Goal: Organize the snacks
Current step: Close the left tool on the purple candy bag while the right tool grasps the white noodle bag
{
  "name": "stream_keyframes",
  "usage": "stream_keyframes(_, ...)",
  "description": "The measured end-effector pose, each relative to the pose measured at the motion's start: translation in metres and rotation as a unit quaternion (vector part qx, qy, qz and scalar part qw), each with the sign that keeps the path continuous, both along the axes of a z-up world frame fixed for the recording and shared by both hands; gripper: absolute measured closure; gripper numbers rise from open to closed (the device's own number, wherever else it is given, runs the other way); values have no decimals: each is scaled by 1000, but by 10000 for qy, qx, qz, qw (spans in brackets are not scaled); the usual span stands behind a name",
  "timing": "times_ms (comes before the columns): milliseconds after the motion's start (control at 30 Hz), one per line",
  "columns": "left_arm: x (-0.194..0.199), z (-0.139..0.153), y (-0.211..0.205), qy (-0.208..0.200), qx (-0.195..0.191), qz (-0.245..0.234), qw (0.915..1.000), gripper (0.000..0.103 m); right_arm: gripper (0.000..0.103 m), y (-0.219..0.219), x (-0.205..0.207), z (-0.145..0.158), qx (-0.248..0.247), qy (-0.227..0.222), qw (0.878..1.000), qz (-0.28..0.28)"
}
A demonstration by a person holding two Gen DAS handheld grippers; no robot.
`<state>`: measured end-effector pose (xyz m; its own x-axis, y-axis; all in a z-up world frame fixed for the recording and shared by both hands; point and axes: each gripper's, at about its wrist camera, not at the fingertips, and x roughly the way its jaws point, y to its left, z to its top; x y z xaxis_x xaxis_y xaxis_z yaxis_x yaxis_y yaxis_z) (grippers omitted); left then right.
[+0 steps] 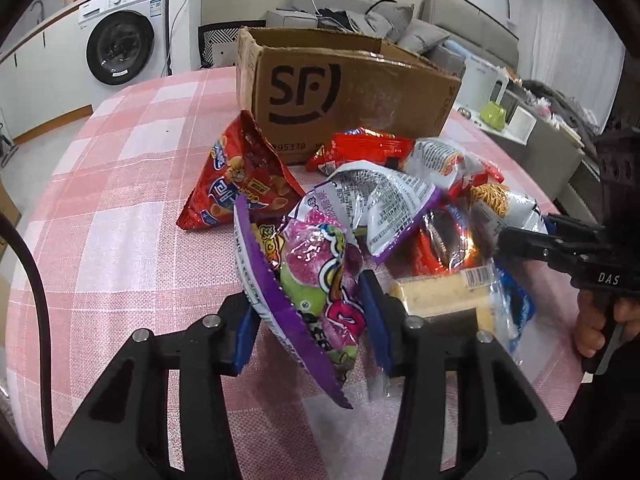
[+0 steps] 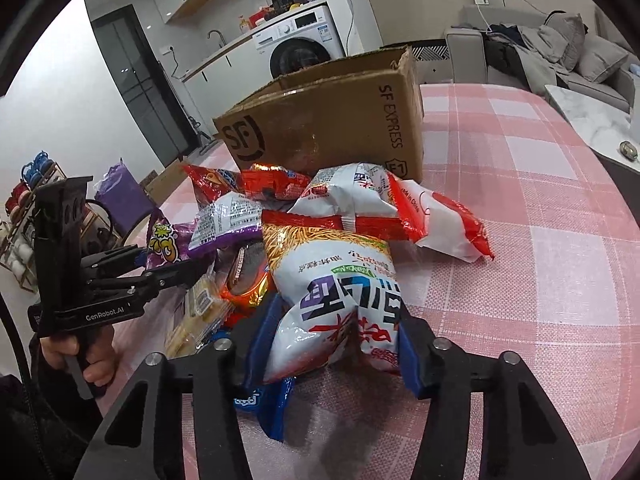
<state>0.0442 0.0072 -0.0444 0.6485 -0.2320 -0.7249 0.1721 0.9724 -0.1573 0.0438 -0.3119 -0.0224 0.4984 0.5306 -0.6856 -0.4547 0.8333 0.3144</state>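
Observation:
A pile of snack bags lies on the pink checked table in front of an open cardboard box (image 1: 348, 92) (image 2: 328, 128). My left gripper (image 1: 310, 328) is shut on a purple candy bag (image 1: 320, 280) with pink and green print, at the pile's near left edge. From the right wrist view the left gripper (image 2: 192, 268) reaches in from the left. My right gripper (image 2: 334, 350) is shut on a white noodle-snack bag (image 2: 328, 280), and its blue pads pinch the bag's lower end. In the left wrist view the right gripper (image 1: 504, 240) enters the pile from the right.
A red triangular bag (image 1: 240, 184) leans left of the pile, with a cracker pack (image 1: 440, 292) (image 2: 200, 304) and a blue packet (image 2: 272, 404) beneath. The tablecloth (image 1: 120, 220) is bare at left. A washing machine (image 1: 120, 44), a sofa (image 2: 580, 52) and a side table (image 2: 592, 120) surround the table.

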Motion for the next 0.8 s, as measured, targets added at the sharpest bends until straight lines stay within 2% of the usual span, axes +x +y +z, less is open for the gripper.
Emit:
stream_keyframes(400,-18,24,2,-450,-32,-1,9990,63,51,-10,-19,9,193,-303,9993,-100)
stream_keyframes(800,-40,55,4,-816,-135,87,9965,63,51,-10,-31,33,-38,-780,9965,-298)
